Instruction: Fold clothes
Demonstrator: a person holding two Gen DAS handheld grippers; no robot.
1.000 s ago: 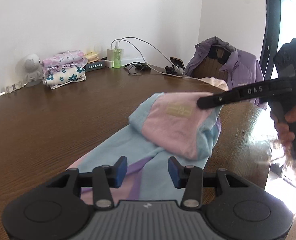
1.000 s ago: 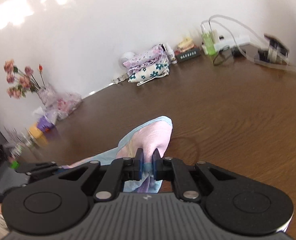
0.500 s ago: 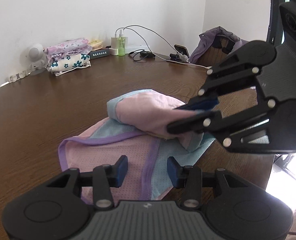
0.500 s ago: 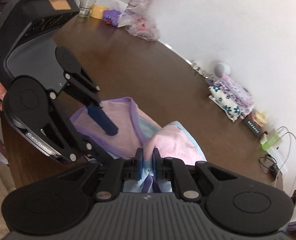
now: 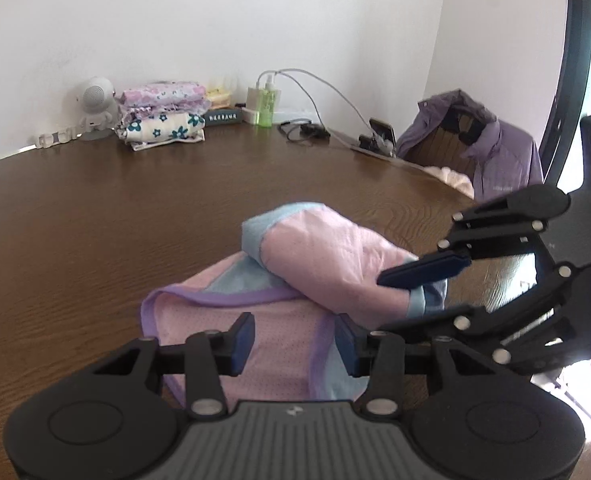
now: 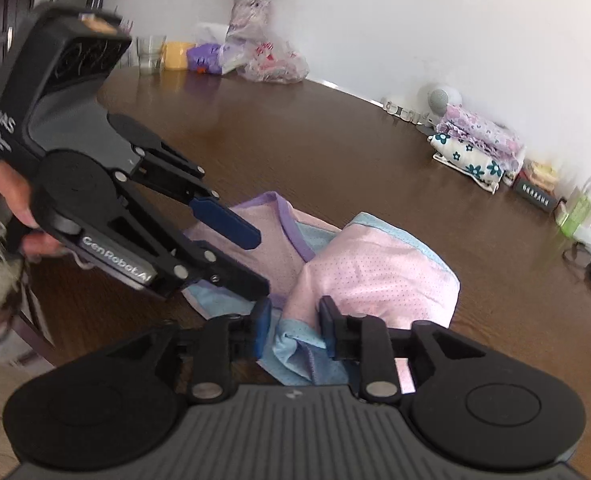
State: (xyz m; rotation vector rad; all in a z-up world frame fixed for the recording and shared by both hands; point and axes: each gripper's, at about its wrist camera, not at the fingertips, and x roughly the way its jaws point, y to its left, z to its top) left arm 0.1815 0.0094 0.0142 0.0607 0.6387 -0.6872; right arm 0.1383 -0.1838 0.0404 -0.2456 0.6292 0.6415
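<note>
We hold the left gripper (image 5: 293, 338) part-open and empty over the near edge of one garment (image 5: 327, 280), which lies half-folded on the table (image 5: 95, 216). The right gripper (image 6: 293, 326) is opening, a blue hem loose between its jaws. We judge the mesh light, limp and slide-prone, best pinched at hems; one folded stack (image 5: 161, 114) stands by the wall.
</note>
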